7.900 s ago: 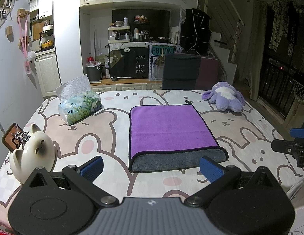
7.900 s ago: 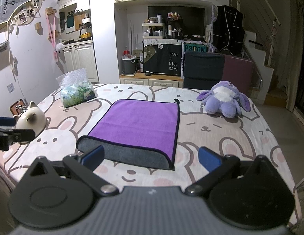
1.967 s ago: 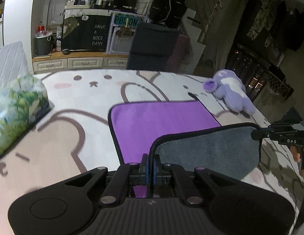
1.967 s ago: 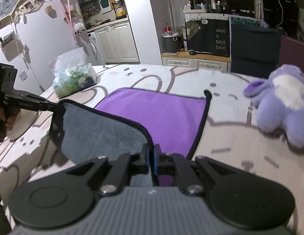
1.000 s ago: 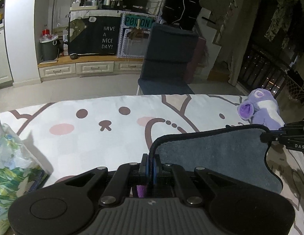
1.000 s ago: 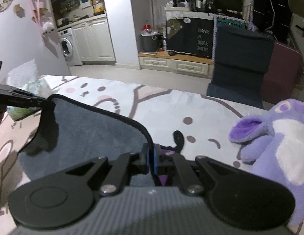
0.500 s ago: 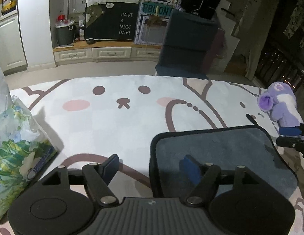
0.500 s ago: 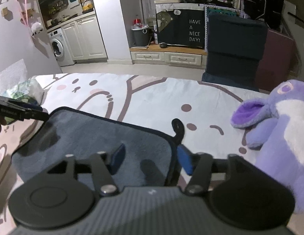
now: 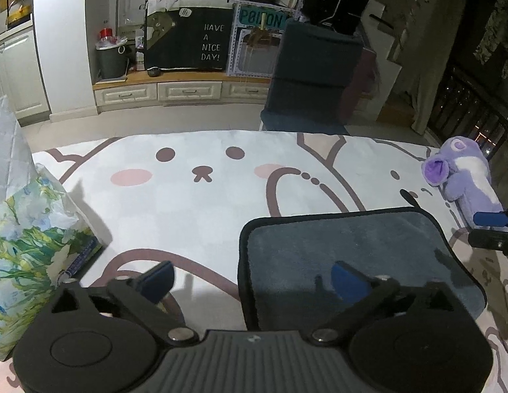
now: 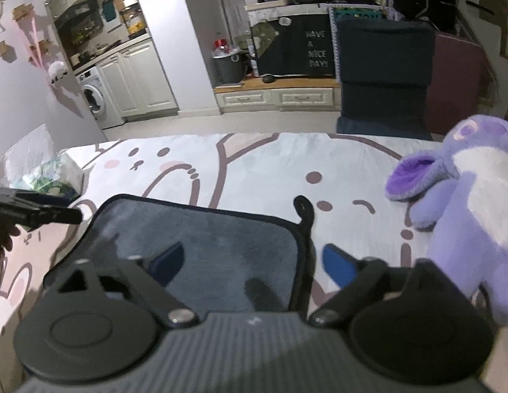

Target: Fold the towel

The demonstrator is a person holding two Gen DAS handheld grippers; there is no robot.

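The towel (image 9: 345, 249) lies folded flat on the table, grey side up with a black hem; it also shows in the right wrist view (image 10: 221, 245). Its black hanging loop (image 10: 304, 211) sticks out at the far right corner. My left gripper (image 9: 250, 278) is open and straddles the towel's far left corner, holding nothing. My right gripper (image 10: 254, 262) is open and straddles the far right corner, holding nothing. The right gripper's tip shows at the right edge of the left wrist view (image 9: 493, 229). The left gripper's tip shows at the left of the right wrist view (image 10: 37, 211).
A floral tissue pack (image 9: 28, 245) stands at the left of the rabbit-print tablecloth (image 9: 201, 177). A purple plush toy (image 10: 466, 203) lies close to the right of the towel. A dark chair (image 9: 316, 75) stands beyond the table's far edge.
Both grippers carried the towel's near edge over to the far edge, then opened and let go. The towel now lies folded grey side up, and the jaws have spread wider.
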